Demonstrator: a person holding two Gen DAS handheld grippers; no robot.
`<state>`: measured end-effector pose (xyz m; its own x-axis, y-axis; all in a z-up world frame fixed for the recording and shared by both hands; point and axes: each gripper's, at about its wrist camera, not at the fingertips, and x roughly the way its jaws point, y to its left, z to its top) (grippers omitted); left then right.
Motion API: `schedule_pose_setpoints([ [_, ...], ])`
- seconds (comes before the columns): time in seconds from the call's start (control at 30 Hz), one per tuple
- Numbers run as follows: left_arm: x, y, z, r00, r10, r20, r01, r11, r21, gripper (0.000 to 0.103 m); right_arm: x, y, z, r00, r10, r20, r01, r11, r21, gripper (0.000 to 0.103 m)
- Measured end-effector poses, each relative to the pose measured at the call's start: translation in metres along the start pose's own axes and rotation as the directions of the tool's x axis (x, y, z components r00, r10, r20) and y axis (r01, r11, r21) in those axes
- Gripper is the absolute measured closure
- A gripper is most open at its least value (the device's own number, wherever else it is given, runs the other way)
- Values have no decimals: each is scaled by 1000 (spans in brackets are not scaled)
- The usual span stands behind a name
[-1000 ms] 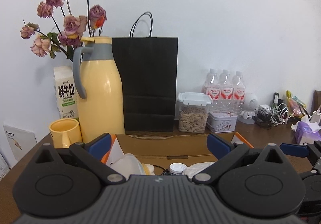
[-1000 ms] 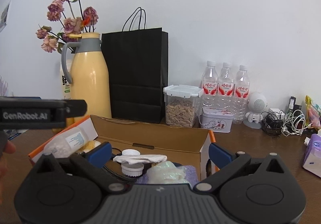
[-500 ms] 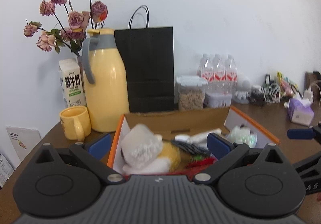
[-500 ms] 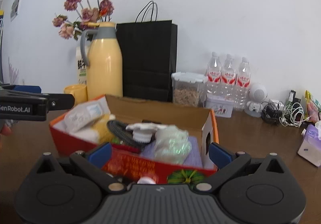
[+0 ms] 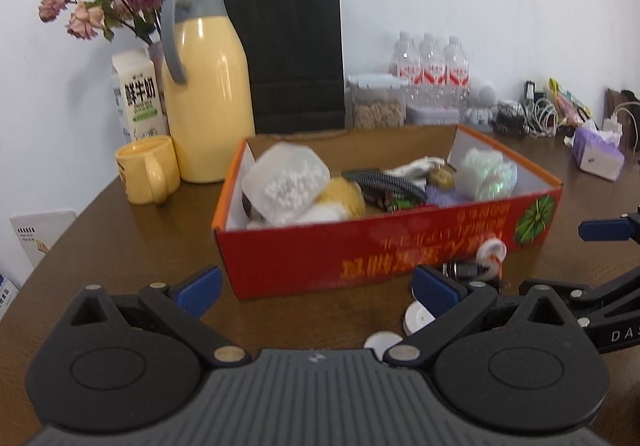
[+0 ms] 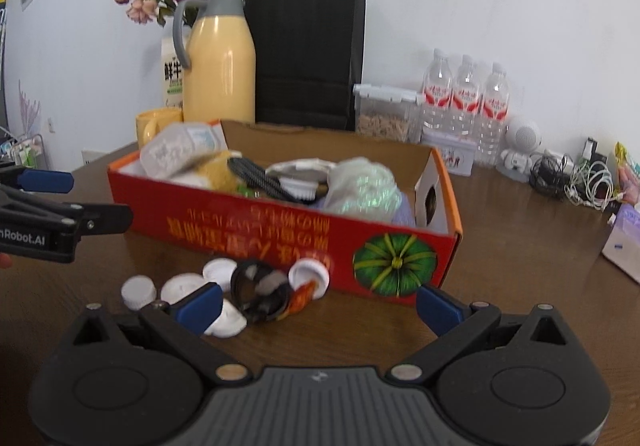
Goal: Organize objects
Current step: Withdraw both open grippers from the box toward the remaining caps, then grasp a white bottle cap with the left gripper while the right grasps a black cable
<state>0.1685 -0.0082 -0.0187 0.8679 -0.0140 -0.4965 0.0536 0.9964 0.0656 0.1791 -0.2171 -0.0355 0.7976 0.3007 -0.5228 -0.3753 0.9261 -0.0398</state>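
Note:
A red cardboard box [image 5: 384, 246] [image 6: 280, 226] stands on the brown table, holding a clear bag of white pellets [image 5: 288, 176], a black brush [image 6: 260, 176], an iridescent bag [image 6: 362, 186] and other items. Several white bottle caps [image 6: 182, 286] and a black ring-shaped object [image 6: 260, 290] lie on the table in front of the box. My left gripper [image 5: 316, 286] is open and empty, in front of the box. My right gripper [image 6: 320, 300] is open and empty, just behind the caps. Each gripper shows at the edge of the other's view.
A yellow thermos jug [image 5: 206, 86], yellow mug [image 5: 146, 168], milk carton [image 5: 138, 98], dried flowers and black paper bag [image 5: 296, 58] stand behind the box. A snack jar [image 6: 384, 112], water bottles [image 6: 464, 98], cables [image 6: 572, 178] and tissue pack [image 5: 596, 154] are to the right.
Both grippers have pulled back and risen away from the box. The whole box front and the caps on the table now show.

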Motion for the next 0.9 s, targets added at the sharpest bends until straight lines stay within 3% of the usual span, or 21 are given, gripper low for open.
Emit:
schedule_pose_setpoints([
  [0.23,16,-6,-12,996,-25,-85,28,999,28,0,9,-2,-6,999,-13,-29,14,1000,8,0],
  [0.53,24,-9,-21,988,-66,-137,73,996,46,3,20,-2,-11,998,-22,-65,23,1000,12,0],
  [0.63,28,-13,-26,983,-45,-179,58,996,65,15,21,-4,-11,997,-23,-68,25,1000,18,0],
  [0.77,28,-11,-27,981,-81,-174,91,995,48,27,23,-4,-12,997,-24,-74,26,999,20,0],
  [0.83,27,-10,-28,979,-115,-170,123,992,36,39,24,-4,-12,997,-23,-77,25,1000,18,0],
  [0.9,26,-9,-28,976,-145,-161,151,988,27,65,25,-2,-12,997,-23,-80,24,1000,15,0],
])
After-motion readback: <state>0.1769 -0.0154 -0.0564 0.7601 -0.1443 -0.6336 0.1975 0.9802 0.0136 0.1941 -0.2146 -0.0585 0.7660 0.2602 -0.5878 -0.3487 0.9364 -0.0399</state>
